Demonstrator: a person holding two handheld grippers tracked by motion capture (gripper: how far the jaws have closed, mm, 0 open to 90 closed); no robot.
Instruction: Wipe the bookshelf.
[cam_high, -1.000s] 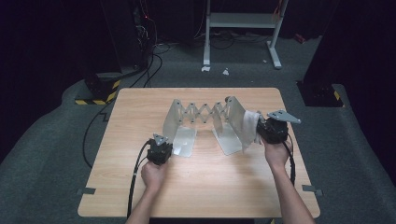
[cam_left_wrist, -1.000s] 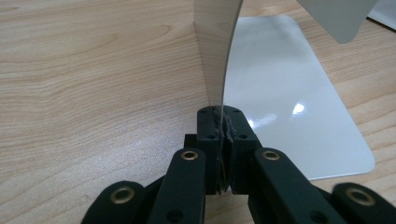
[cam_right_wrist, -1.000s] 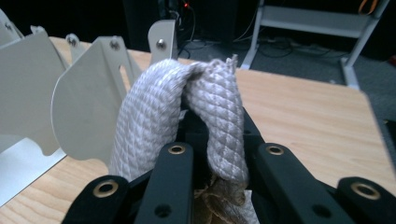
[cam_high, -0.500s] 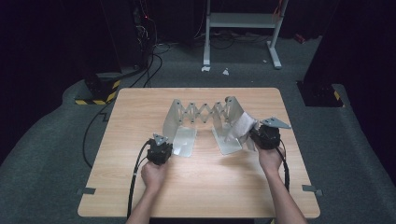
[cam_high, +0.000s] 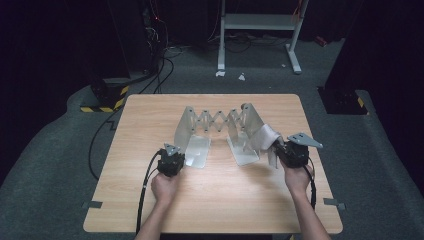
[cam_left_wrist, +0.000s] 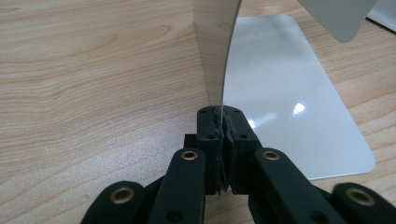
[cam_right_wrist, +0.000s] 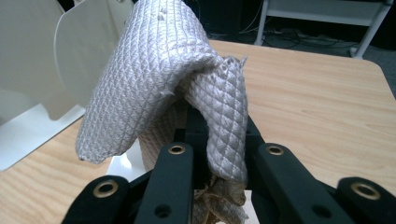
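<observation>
Wiping down an extendable metal rack (cam_high: 220, 125) near the middle of the counter (cam_high: 210, 200), by the look of it. Left claw (cam_left_wrist: 218, 122) pressed fully together on the thin edge of the rack's left upright plate (cam_left_wrist: 212, 51), just above its flat foot (cam_left_wrist: 289, 93), steadying the whole piece. Right claw (cam_right_wrist: 205, 140) clamped on a bunched grey quilted cloth (cam_right_wrist: 154, 79), folds draped over the jaws, held beside the rack's right plate (cam_right_wrist: 79, 65) at the near right of the counter. Best done, probably, by keeping the left pinch firm so the scissor links cannot stretch or slide, then drawing the cloth flat along the right plate in long even strokes, pad broad against the metal, not its loose tail. Worth minding the drooping end of the cloth, likely to snag on a plate corner. Pale wood-grain top, bare apart from the rack, glossy reflections on the foot. Around it, grey carpeted floor, black drapes, trailing cables, a yellow-and-black striped base (cam_high: 102, 102) at the left, a white frame stand (cam_high: 260, 30) behind.
</observation>
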